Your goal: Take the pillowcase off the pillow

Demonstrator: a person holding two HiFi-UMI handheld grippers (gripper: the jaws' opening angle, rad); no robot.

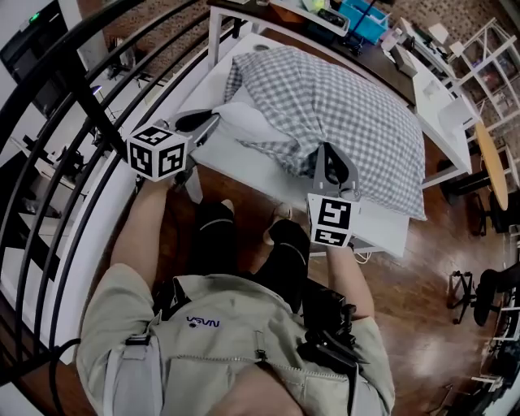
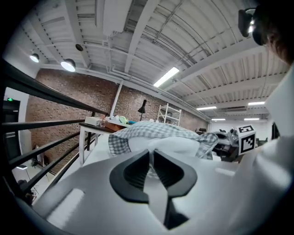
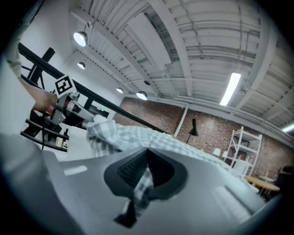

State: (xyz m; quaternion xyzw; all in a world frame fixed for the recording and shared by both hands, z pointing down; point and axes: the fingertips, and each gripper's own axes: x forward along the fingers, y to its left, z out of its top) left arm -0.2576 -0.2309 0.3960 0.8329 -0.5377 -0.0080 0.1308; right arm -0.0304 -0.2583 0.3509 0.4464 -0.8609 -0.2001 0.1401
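The pillowcase [image 1: 341,114], grey-and-white checked, lies across the white table [image 1: 231,162] with the pillow [image 1: 244,120] inside it; at the end nearer the railing the pillow's plain white corner pokes out of the open mouth of the case, the checked cloth bunched back around it; the rest of the pillow is covered, and the case's far corner droops over the table's edge.

The right hand-held gripper [image 1: 329,169] sits at the near edge of the pillowcase, its 2 jaws closed tight on a fold of the checked cloth; in the right gripper view [image 3: 146,160] that cloth [image 3: 142,186] runs down between the ribbed pads. The left hand-held gripper [image 1: 214,119] lies low over the table at the exposed corner; in the left gripper view [image 2: 150,158] its jaws stand narrow, nearly together, with a sliver of the white pillow [image 2: 170,146] pinched between them and the checked case [image 2: 151,131] rising behind.

The person stands at the table's long side, 1 hand-held gripper in each hand, feet on the wooden floor [image 1: 422,301]; a black railing [image 1: 89,97] runs along their left; beyond the pillow stands another table carrying a blue bin [image 1: 367,20].
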